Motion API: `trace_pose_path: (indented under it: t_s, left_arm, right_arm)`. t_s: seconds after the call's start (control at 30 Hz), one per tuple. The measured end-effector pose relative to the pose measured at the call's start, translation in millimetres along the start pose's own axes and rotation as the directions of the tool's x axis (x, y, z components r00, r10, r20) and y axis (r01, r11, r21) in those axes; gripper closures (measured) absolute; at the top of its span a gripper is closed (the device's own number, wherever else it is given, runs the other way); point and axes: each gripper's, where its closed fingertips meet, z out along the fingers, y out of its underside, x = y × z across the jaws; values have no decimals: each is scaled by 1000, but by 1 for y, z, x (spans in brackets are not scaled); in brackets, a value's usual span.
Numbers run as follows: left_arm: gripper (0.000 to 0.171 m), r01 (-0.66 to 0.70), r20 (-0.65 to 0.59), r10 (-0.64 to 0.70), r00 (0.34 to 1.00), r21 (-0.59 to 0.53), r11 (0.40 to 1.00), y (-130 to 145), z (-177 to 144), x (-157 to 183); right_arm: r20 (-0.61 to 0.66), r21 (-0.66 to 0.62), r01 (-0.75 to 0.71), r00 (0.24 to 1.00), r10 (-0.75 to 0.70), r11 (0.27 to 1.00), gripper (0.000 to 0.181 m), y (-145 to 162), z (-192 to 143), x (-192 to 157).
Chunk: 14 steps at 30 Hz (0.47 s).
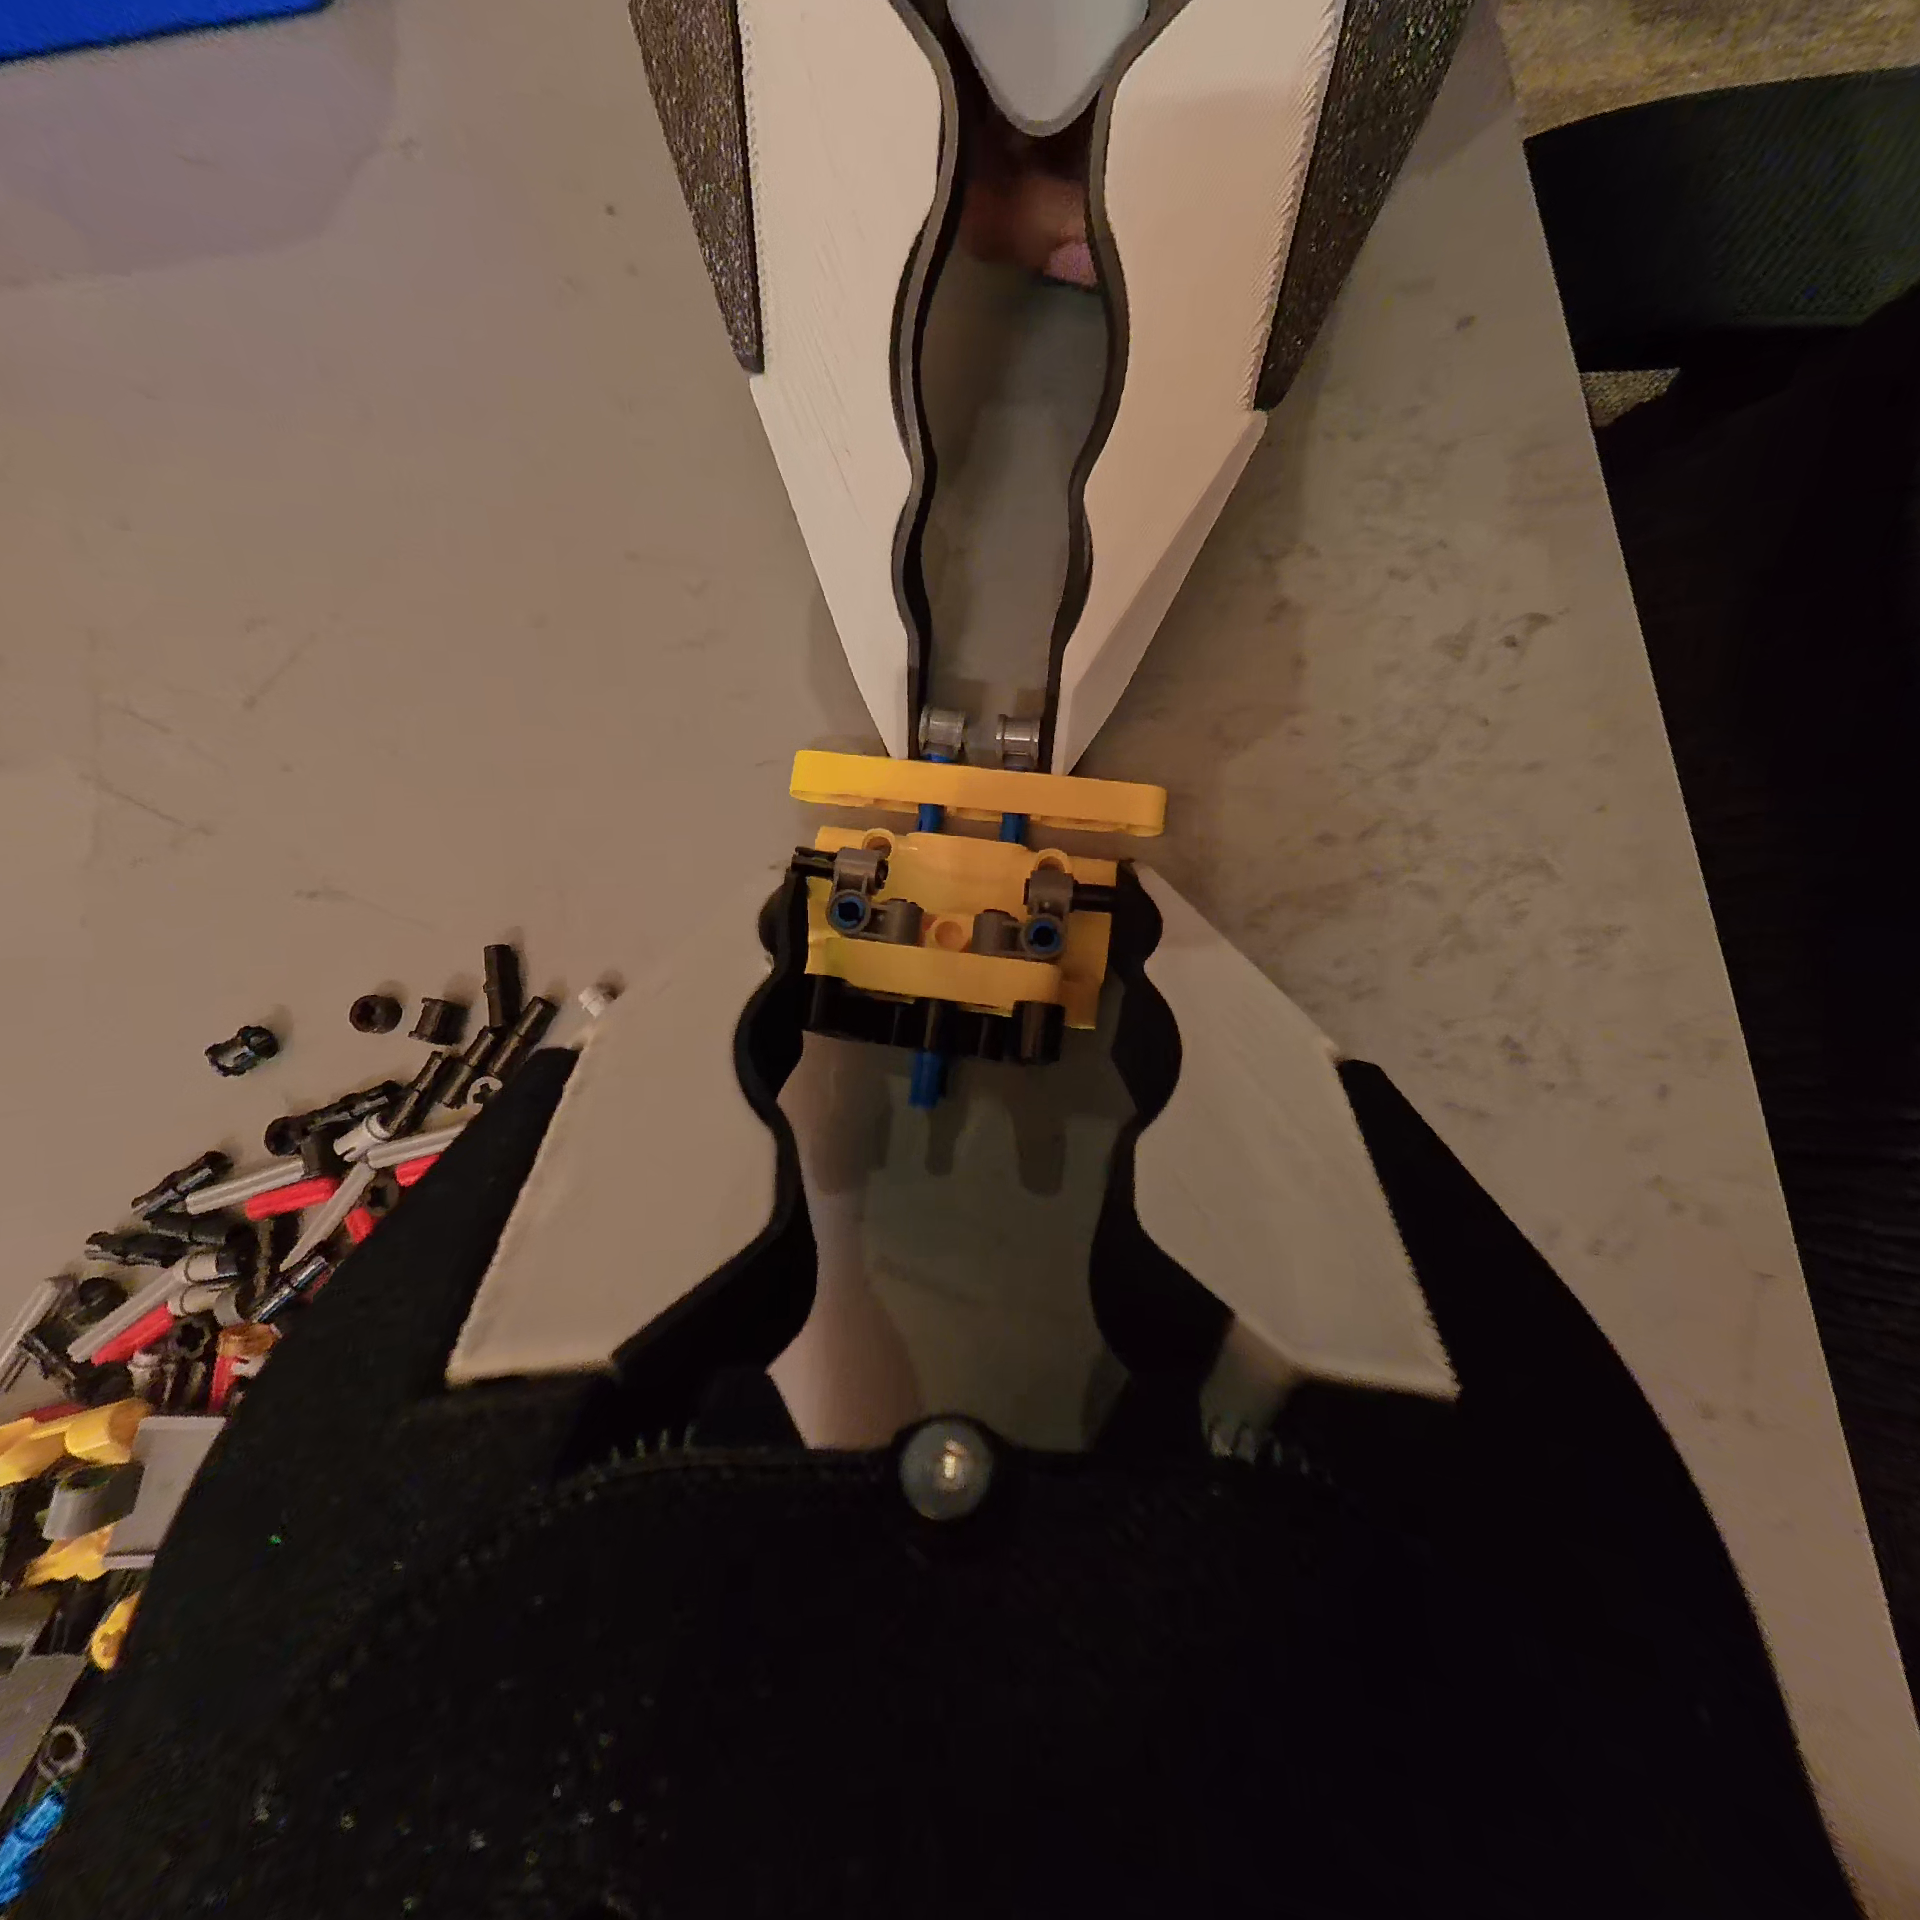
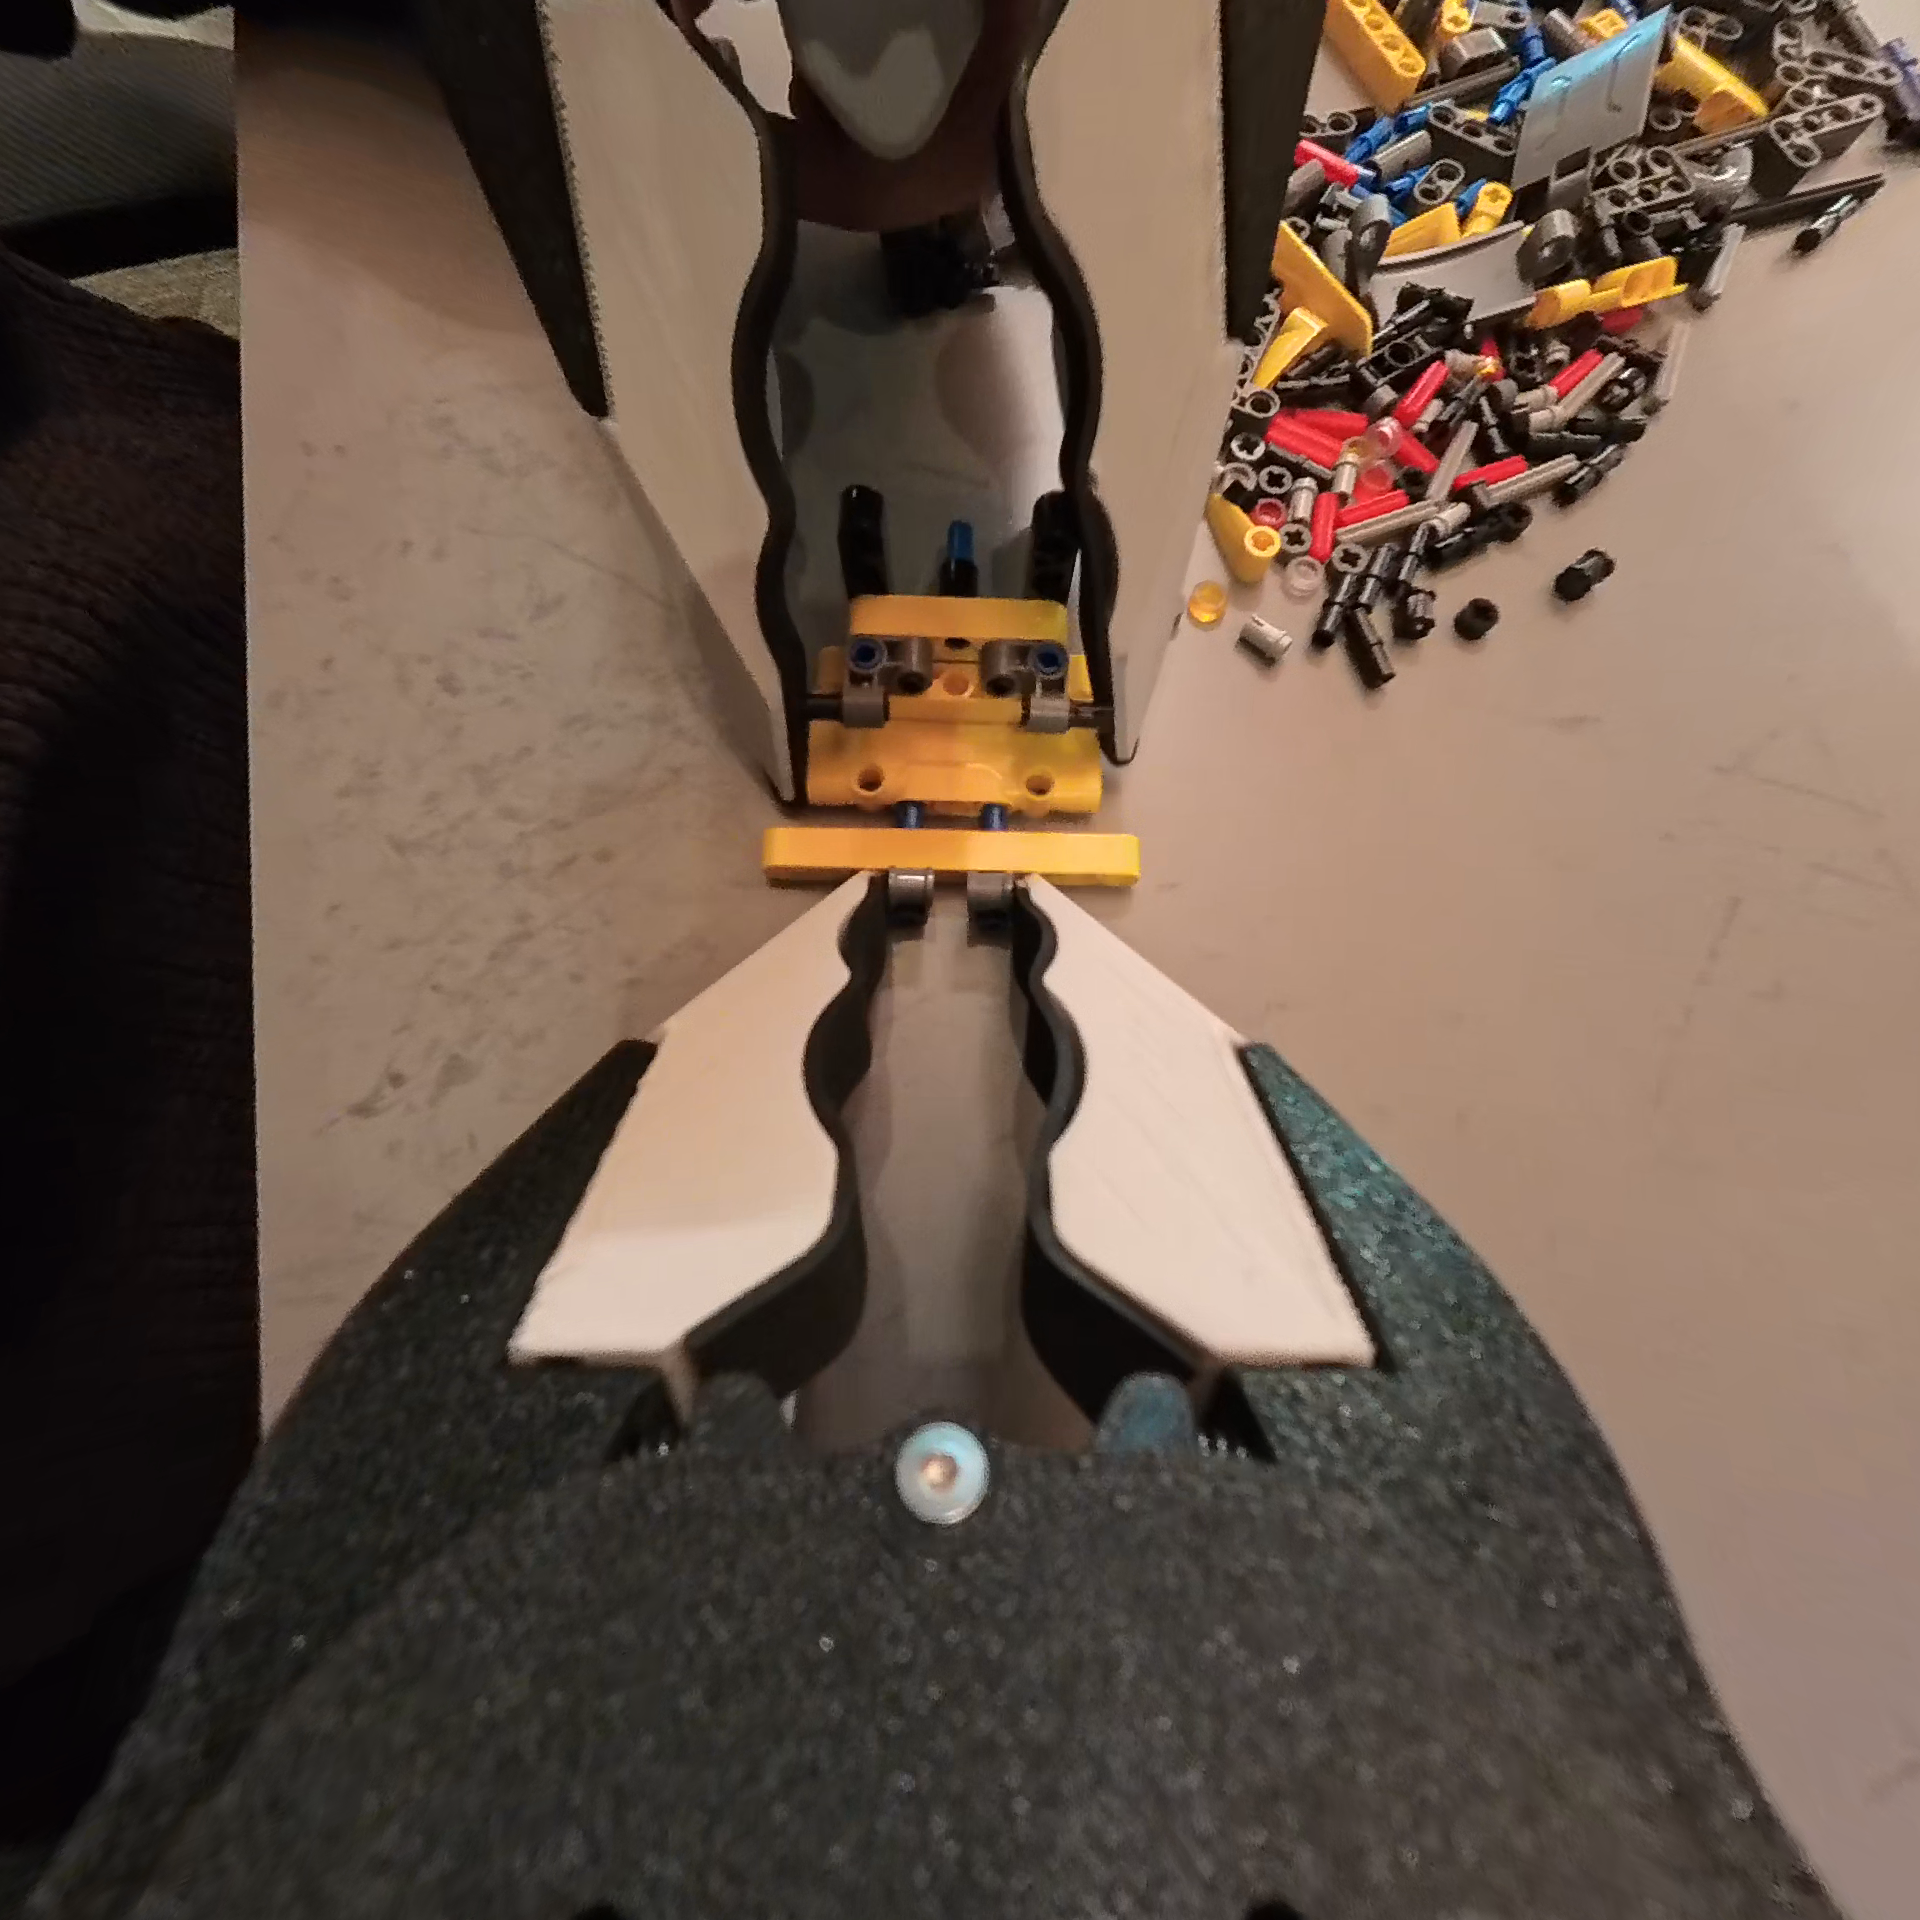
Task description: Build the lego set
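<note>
My left gripper is shut on a yellow and black brick assembly with grey connectors and blue pins, held just above the grey table. My right gripper faces it and is shut on two grey connectors fixed to a flat yellow beam. Two blue pins span the small gap between the beam and the assembly. In the left wrist view the right gripper comes in from the top with the beam. In the right wrist view the left gripper comes from the top.
A pile of loose red, black, grey and yellow building parts lies on the table beside the grippers; it also shows in the left wrist view. The table edge runs close by, with dark fabric beyond it.
</note>
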Motion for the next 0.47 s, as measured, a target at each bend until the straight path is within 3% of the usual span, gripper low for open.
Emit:
trace_pose_path:
  t_s: [0.1, 0.23, 0.33, 0.47]
  left_arm:
    - [115, 2, 11, -2, 1000, 0, 1000, 0, 0, -1]
    - [115, 5, 5, -5, 1000, 3, 1000, 0, 0, 0]
    - [115, 6, 6, -6, 1000, 3, 1000, 0, 0, 0]
    - [115, 8, 2, -8, 1000, 6, 1000, 0, 0, 0]
  right_arm:
    - [-30, 4, 8, 1000, -7, 1000, 140, 2, -3, 1]
    - [-15, 12, -26, 1000, 26, 1000, 136, 7, -10, 1]
    - [-19, 4, -36, 999, 37, 999, 160, 12, -13, 4]
    - [-51, -5, -18, 999, 17, 1000, 167, 10, -10, 4]
